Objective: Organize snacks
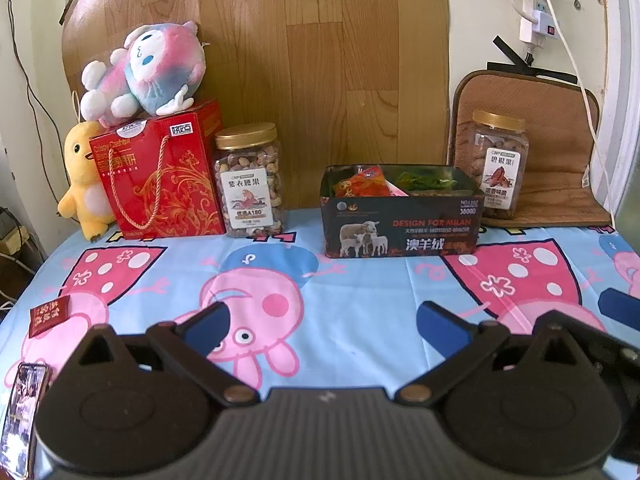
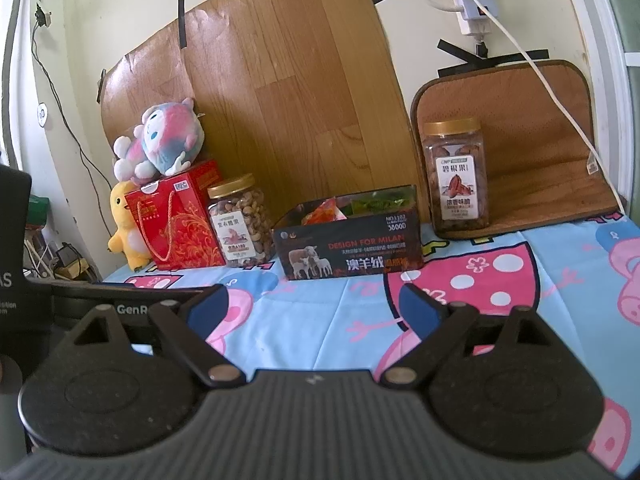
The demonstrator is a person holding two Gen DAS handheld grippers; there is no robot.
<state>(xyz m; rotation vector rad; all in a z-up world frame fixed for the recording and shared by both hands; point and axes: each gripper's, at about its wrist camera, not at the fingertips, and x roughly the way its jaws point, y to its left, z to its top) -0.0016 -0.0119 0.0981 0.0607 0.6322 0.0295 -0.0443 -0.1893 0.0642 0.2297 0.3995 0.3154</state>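
Cartoon-print tablecloth (image 1: 360,320) | far edge: snack-filled black tin (image 1: 400,224) between cashew jar (image 1: 250,180) and pecan jar (image 1: 500,164) | left gripper (image 1: 324,320), right gripper (image 2: 316,304) both agape, empty

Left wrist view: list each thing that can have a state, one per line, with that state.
Dark open-topped box with sheep picture: open, snack packets inside.
Gold-lidded clear jar of cashews: lid on, upright.
Gold-lidded clear jar of pecans: lid on, upright.
Red gift box with rope handle: closed, plush toy on top.
Small dark red snack packet: loose on the tablecloth.
Left tongs: open, empty.
Right tongs: open, empty.
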